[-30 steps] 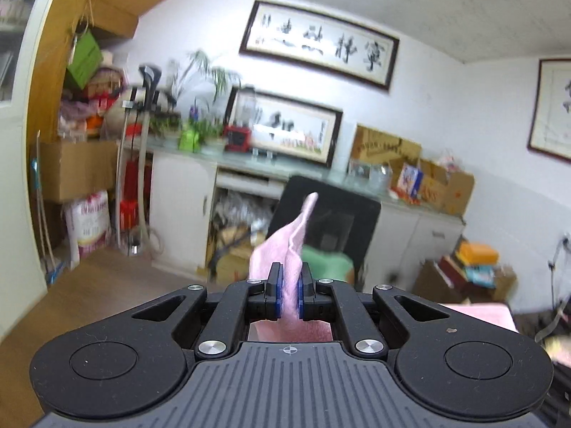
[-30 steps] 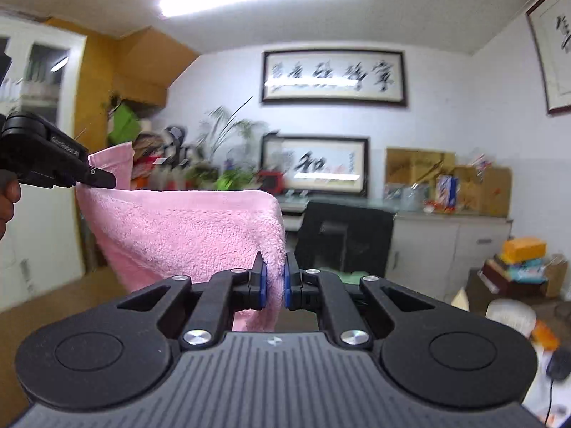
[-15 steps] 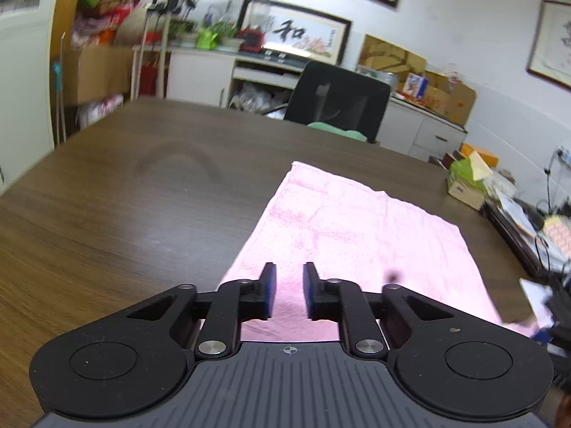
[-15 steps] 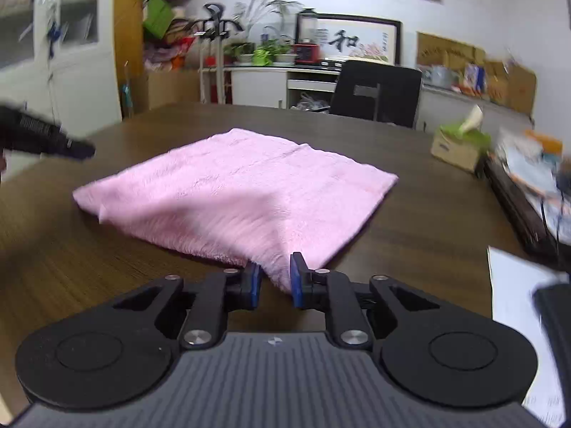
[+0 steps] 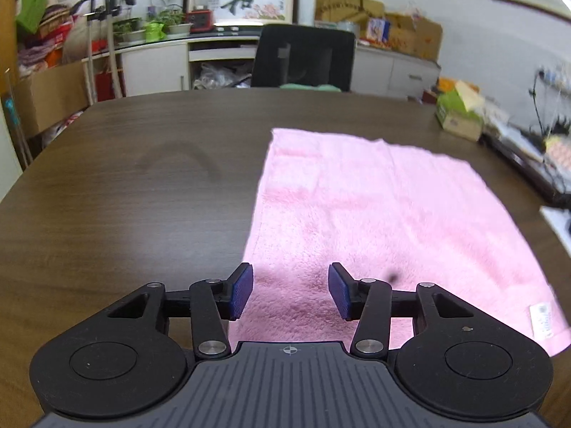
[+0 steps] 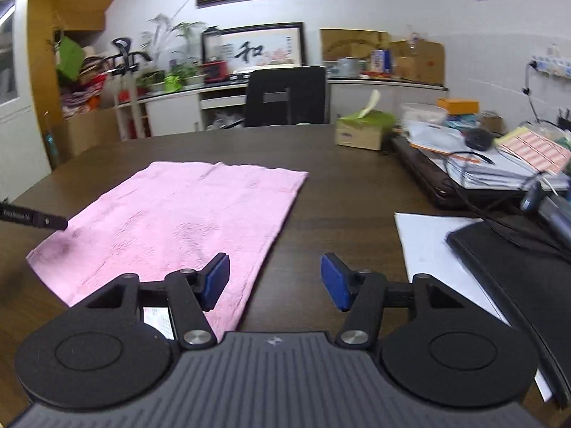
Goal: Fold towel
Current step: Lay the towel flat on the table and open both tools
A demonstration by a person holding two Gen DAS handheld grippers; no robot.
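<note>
left gripper (image 5: 289,291) hangs level, blue pads spread wide, gripping nothing, right over the near hem of the towel (image 5: 374,221). right gripper (image 6: 274,281) gapes empty too, straddling the towel's right edge. fluffy pink rectangle, flat on the dark wood table (image 5: 125,185), long axis running away from both.

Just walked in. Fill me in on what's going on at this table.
A person is working a pink towel with two handheld grippers. The towel lies spread flat on the dark wooden table, and neither gripper grips it. The left gripper is open above the towel's near edge. The right gripper is open too, beside the towel's near right corner. No fold is under way yet.
</note>
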